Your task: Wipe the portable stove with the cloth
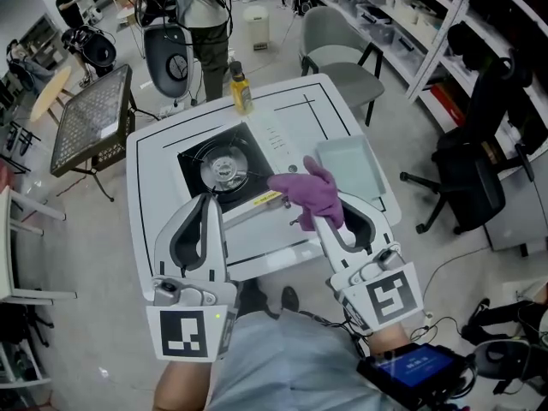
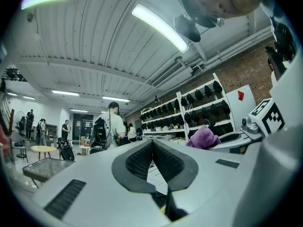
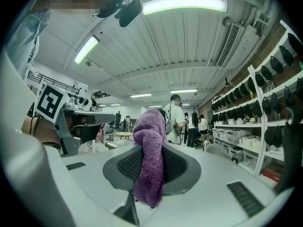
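Nearest on the left, the left gripper (image 1: 205, 202): jaws closed right together, nothing between them, poised level over the white table (image 1: 145, 229) by the near left corner of the portable stove (image 1: 224, 168).

On the right, the right gripper (image 1: 332, 223): jaws clamped on the purple cloth (image 1: 308, 191), pinched at a middle fold, one lump bunched above the pads and a tail hanging below. Cloth held over the stove's near right corner; touching it or just clear of it, impossible to say.

Likely handling: light, soft, floppy terry with no stiffness of its own, apt to drag and bunch rather than glide. Best pressed flat, hanging tail under the jaws. Present hold near the middle probably sound; little risk of slipping out, none of breakage.

Stove probably light enough to shift under a hard wipe; free left gripper handy for steadying its near edge. Raised burner ring and pan supports likely to snag the pile.

Beyond, a pale tray (image 1: 349, 168) just right of the stove, and a yellow bottle (image 1: 241, 88) at the table's far edge, perhaps near enough to knock on a long stroke.

Farther off: a grey chair (image 1: 338, 45), a black office chair (image 1: 471, 178), a mesh-topped table (image 1: 90, 122), a standing person (image 1: 205, 15), shelves (image 1: 411, 7) along the wall.
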The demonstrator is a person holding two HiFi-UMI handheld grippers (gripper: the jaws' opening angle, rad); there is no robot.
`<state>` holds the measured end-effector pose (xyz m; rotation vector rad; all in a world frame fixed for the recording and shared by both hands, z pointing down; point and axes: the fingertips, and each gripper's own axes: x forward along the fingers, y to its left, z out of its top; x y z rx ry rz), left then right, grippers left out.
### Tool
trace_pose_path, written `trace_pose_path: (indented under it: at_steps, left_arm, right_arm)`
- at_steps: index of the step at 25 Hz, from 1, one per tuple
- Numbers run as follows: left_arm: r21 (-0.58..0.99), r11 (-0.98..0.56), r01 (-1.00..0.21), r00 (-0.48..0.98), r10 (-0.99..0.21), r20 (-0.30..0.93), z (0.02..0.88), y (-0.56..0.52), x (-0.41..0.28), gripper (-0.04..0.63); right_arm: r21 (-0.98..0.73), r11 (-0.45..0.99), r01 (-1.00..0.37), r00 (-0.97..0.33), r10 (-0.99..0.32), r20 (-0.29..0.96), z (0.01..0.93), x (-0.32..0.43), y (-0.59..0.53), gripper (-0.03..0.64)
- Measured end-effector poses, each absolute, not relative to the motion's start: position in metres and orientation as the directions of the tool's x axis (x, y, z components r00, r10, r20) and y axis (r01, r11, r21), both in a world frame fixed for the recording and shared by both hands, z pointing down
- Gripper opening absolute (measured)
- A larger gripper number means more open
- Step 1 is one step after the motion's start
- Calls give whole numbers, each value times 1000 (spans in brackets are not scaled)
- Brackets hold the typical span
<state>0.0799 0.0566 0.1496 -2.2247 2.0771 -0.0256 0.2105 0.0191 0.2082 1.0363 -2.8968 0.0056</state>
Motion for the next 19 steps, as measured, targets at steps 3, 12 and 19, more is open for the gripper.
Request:
trace_pose_path:
  at_steps: [3, 12, 19]
  left_arm:
    - [-84, -76, -994, 82, -994, -69, 146, 54, 83, 18]
    - [-88, -99, -991, 107, -991, -85, 139, 49, 91, 18]
    - [-76, -88, -993, 92, -994, -56, 142, 43, 86, 18]
  right_arm:
    - [17, 774, -633, -772, -632, 65, 210, 211, 19, 106]
    - [8, 777, -630, -775, -629, 57, 206, 211, 15, 104]
    - [5, 774, -633, -772, -632, 61, 207, 208, 11, 104]
